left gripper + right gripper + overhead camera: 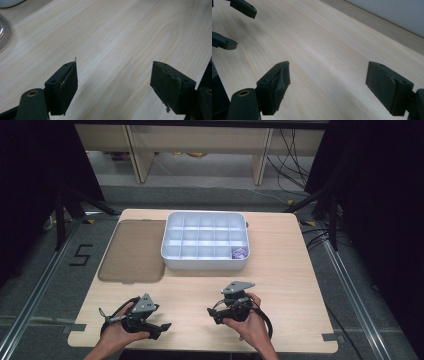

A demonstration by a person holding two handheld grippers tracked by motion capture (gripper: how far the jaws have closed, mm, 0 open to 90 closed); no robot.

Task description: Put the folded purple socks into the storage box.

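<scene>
Sitting on table point(280, 285), divided tray point(172, 251) (purple item point(240, 252) in corner cell), brown lid point(132, 251) beside

**Dim room behind a pale wooden table**

Grey floor point(45, 285) across the frame, marked "5" point(80, 255) at left. Metal rails point(30, 305) running along lower left and right edges. Light wooden furniture legs point(135, 155) at top centre. Black curtains point(30, 180) at both upper corners. Loose cables point(292, 160) at upper right.
</scene>
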